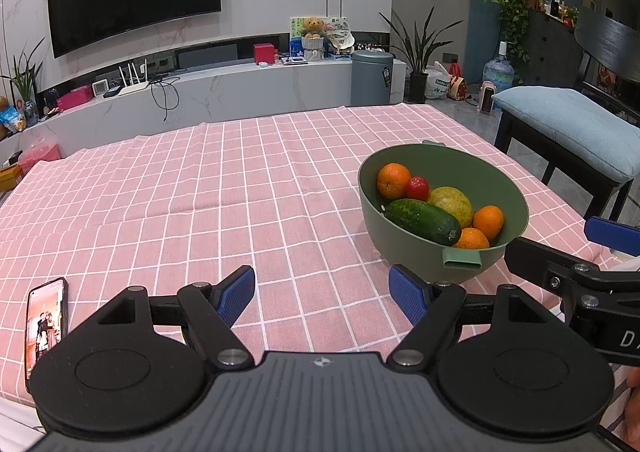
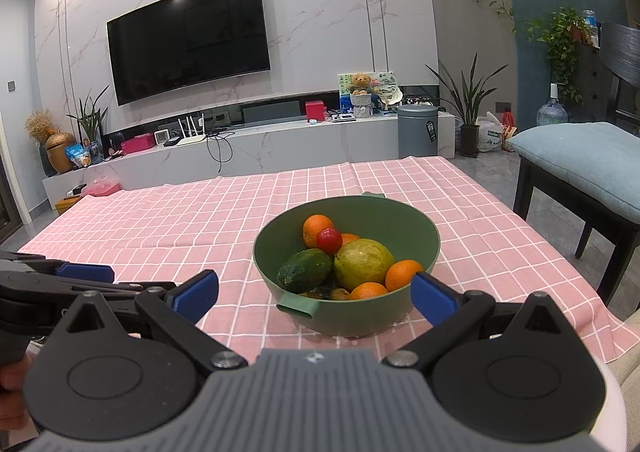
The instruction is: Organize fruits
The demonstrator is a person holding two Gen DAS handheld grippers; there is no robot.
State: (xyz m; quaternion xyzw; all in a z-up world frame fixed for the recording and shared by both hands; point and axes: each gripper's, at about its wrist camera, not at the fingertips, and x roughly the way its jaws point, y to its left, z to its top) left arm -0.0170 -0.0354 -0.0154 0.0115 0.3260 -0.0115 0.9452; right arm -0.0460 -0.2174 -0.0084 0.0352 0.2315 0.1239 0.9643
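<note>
A green bowl (image 1: 508,188) stands on the pink checked tablecloth (image 1: 200,192) and holds oranges (image 1: 393,180), a red tomato (image 1: 417,188), a dark green cucumber (image 1: 424,221) and a yellow-green fruit (image 1: 452,206). My left gripper (image 1: 322,294) is open and empty, low over the cloth, left of the bowl. In the right wrist view the bowl (image 2: 420,228) sits just beyond my right gripper (image 2: 316,292), which is open and empty, with the cucumber (image 2: 306,270) and the yellow-green fruit (image 2: 364,263) inside. The right gripper also shows at the right edge of the left wrist view (image 1: 560,248).
A phone (image 1: 46,326) with a lit screen lies on the cloth at the near left. A chair with a blue cushion (image 1: 568,124) stands right of the table. A TV (image 2: 188,40), a low cabinet and a grey bin (image 2: 418,128) are beyond the far edge.
</note>
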